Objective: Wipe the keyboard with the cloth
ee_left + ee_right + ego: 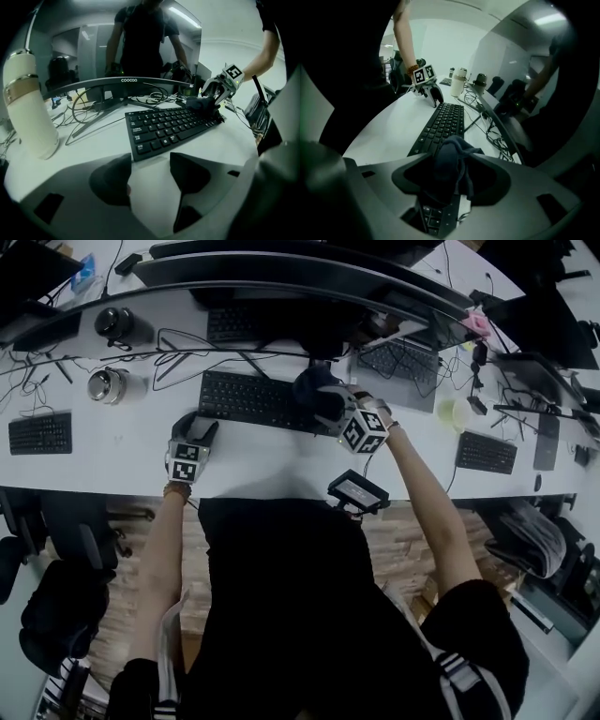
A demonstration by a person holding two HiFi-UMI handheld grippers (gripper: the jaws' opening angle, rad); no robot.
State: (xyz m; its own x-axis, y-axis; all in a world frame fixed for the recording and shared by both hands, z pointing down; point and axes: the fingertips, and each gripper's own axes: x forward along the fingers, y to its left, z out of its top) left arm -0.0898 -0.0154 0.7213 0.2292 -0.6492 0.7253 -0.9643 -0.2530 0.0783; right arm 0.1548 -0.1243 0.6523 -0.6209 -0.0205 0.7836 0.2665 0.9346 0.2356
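Observation:
A black keyboard (253, 401) (173, 124) (440, 124) lies on the white desk (112, 442) in front of a curved monitor. A dark cloth (317, 395) (201, 104) (450, 164) sits bunched on the keyboard's right end. My right gripper (330, 411) (450, 176) hangs over that end with its jaws apart. The cloth stands between them and leans on the right jaw, with a gap at the left one. My left gripper (195, 427) (150, 173) is open and holds nothing. It rests on the bare desk just off the keyboard's left end.
The curved monitor (281, 282) (122, 82) stands behind the keyboard with loose cables (187, 352) at its foot. A white flask (28, 103) (459, 80) is at the left. Other keyboards (40, 433) (486, 452) lie farther out, and a cup (452, 413) at the right.

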